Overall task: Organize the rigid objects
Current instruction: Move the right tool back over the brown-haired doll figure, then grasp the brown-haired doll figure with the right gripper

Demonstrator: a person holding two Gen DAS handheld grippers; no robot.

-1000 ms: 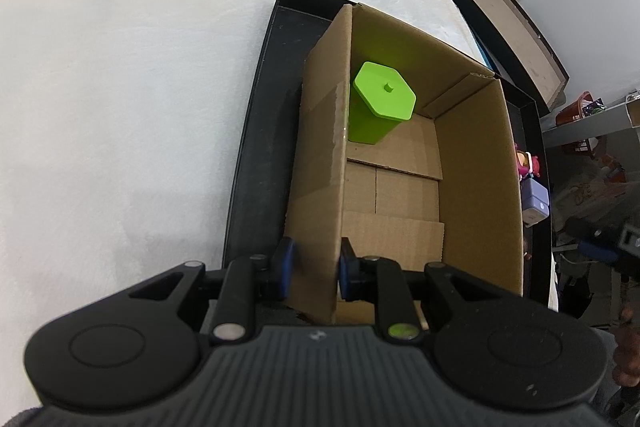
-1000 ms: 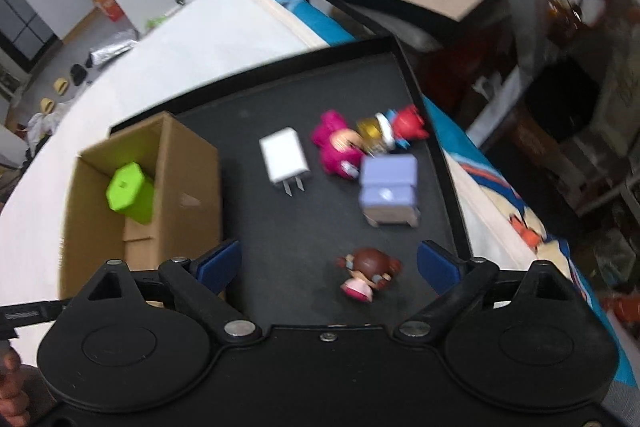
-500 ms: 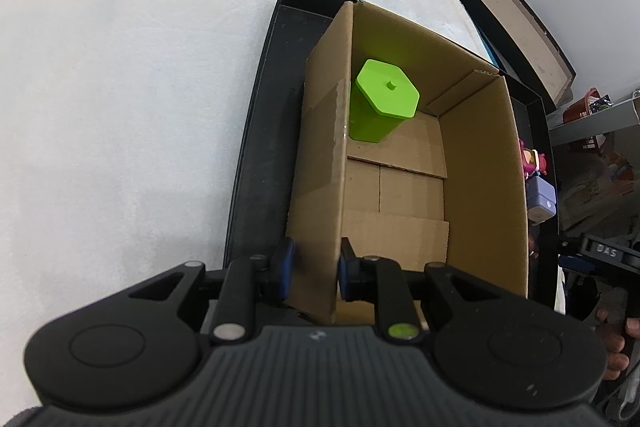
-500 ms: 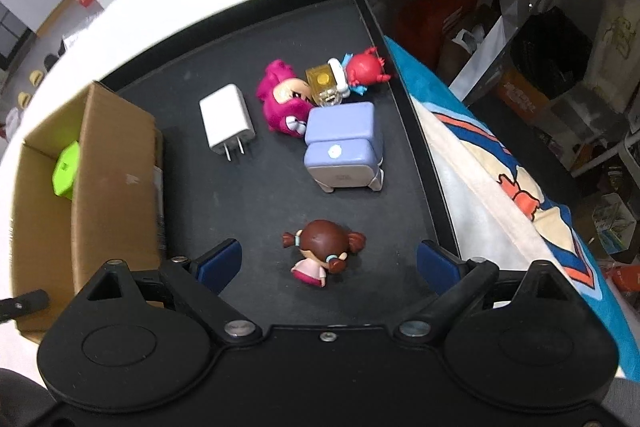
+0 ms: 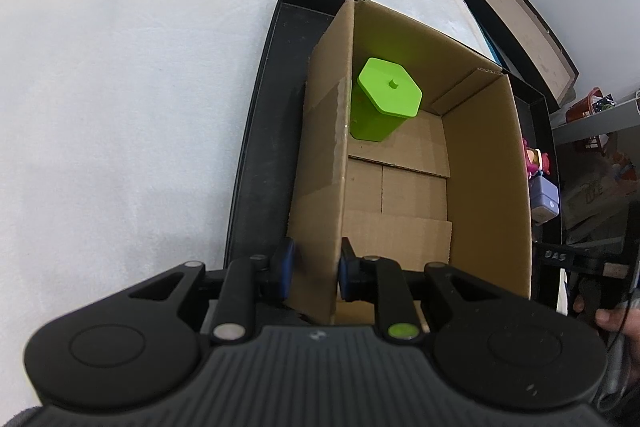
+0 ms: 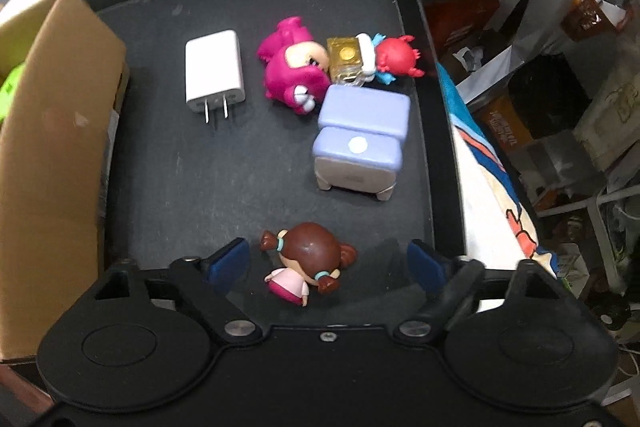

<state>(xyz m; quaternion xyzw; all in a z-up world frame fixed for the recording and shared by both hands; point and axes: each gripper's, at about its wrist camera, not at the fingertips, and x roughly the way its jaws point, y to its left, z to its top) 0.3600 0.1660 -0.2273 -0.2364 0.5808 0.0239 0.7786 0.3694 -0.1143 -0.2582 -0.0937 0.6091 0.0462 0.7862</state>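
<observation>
My left gripper point(image 5: 314, 269) is shut on the left wall of an open cardboard box point(image 5: 320, 167) that stands in a black tray point(image 5: 260, 131). A green hexagonal container point(image 5: 386, 99) stands upright inside the box at its far left corner. My right gripper point(image 6: 328, 263) is open, its blue pads on either side of a brown-haired girl figurine point(image 6: 306, 263) in a pink dress. Beyond lie a white charger point(image 6: 214, 71), a pink bear figurine point(image 6: 292, 67), a lilac block toy point(image 6: 362, 143), a gold cube point(image 6: 346, 61) and a red figurine point(image 6: 396, 57).
The tray point(image 6: 436, 131) has a raised rim close on the right of the toys. The cardboard box point(image 6: 52, 155) stands at the left of the right wrist view. White cloth point(image 5: 120, 107) covers the table. Another flat box point(image 5: 516, 27) and shelves with clutter stand beyond.
My right gripper has moved forward and down over the tray, so the girl figurine now sits between its open fingers. My left gripper still holds the box wall.
</observation>
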